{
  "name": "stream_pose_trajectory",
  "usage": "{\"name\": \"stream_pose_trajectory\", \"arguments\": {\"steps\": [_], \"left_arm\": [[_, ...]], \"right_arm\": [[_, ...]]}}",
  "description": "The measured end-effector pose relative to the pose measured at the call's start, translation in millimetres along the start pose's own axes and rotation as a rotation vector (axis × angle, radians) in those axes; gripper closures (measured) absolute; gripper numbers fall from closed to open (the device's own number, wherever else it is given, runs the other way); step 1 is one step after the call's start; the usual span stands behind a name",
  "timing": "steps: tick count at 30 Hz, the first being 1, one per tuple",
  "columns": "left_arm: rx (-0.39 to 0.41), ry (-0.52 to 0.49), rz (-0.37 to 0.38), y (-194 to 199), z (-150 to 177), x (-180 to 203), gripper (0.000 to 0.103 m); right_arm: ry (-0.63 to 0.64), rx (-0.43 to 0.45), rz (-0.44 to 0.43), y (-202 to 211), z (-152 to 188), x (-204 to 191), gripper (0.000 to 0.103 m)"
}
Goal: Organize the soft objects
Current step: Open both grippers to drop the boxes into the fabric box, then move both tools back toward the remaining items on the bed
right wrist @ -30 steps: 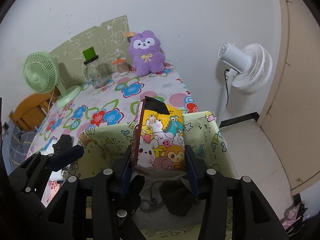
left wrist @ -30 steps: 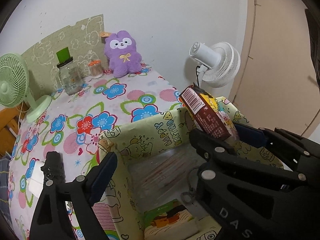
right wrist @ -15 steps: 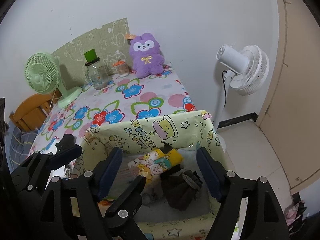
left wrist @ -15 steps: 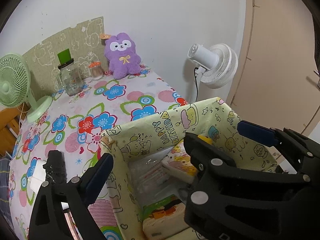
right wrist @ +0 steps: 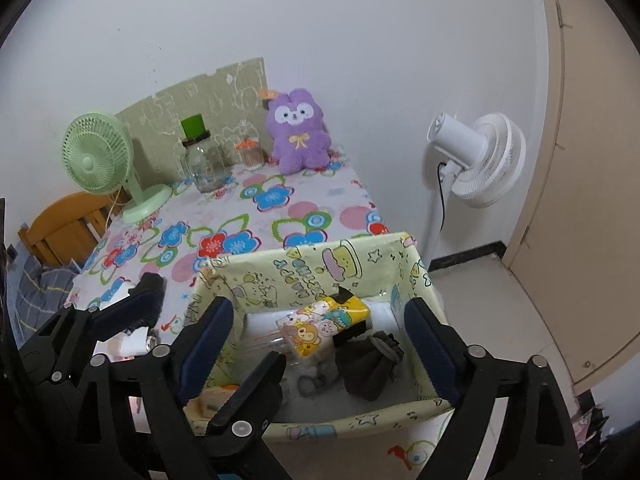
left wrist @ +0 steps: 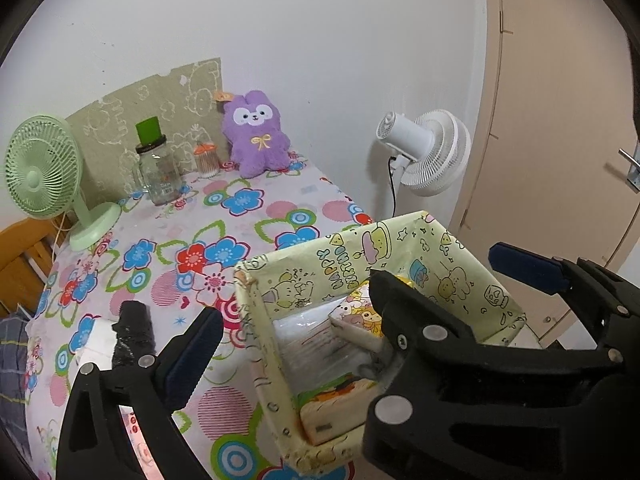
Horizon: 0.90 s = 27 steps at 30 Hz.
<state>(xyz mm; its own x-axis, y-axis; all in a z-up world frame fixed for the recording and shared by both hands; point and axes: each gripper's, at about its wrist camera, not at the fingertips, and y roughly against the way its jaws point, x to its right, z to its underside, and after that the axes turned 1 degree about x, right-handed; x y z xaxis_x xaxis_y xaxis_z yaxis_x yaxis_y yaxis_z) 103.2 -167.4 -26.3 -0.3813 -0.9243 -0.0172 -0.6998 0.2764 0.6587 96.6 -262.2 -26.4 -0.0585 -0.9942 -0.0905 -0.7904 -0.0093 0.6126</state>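
Note:
A soft cartoon-printed packet [right wrist: 324, 320] lies loose in the pale green fabric bin [right wrist: 312, 260], beside a dark pouch [right wrist: 372, 364]. My right gripper [right wrist: 320, 308] hovers above it, jaws opening wide, with neither pad touching the packet. In the left wrist view the packet [left wrist: 360, 308] peeks out behind the right gripper's black finger. My left gripper [left wrist: 308, 320] straddles the left wall of the bin [left wrist: 400, 240]; its jaws are opening with nothing gripped. A purple plush [left wrist: 256, 136] sits upright against the far wall.
On the flowered tablecloth stand a green desk fan [left wrist: 44, 172], a glass jar [left wrist: 156, 172] and a small orange-lidded jar [left wrist: 206, 160]. A black-wrapped object [left wrist: 132, 332] lies by my left finger. A white floor fan [left wrist: 428, 152] and a door [left wrist: 560, 120] are on the right.
My right gripper let go of the packet, which fell flat into the bin. Both grippers rose and drew back a little, and the left jaws widened slightly.

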Motion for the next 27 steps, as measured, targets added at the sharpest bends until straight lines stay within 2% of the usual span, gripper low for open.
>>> {"name": "stream_pose_trajectory", "arguments": {"steps": [8,12,21,27], "left_arm": [[0.048,0.019,-0.018,23,6,-14,0.000],[0.079,0.020,-0.027,36,8,-22,0.000],[0.132,0.037,-0.035,57,14,-39,0.000],[0.133,0.057,-0.057,64,22,-53,0.000]], "right_arm": [[0.027,0.046,0.008,20,0,-21,0.010],[0.026,0.065,0.010,27,0,-30,0.004],[0.036,0.100,0.011,40,2,-54,0.000],[0.047,0.090,0.009,43,7,-71,0.000]]}}
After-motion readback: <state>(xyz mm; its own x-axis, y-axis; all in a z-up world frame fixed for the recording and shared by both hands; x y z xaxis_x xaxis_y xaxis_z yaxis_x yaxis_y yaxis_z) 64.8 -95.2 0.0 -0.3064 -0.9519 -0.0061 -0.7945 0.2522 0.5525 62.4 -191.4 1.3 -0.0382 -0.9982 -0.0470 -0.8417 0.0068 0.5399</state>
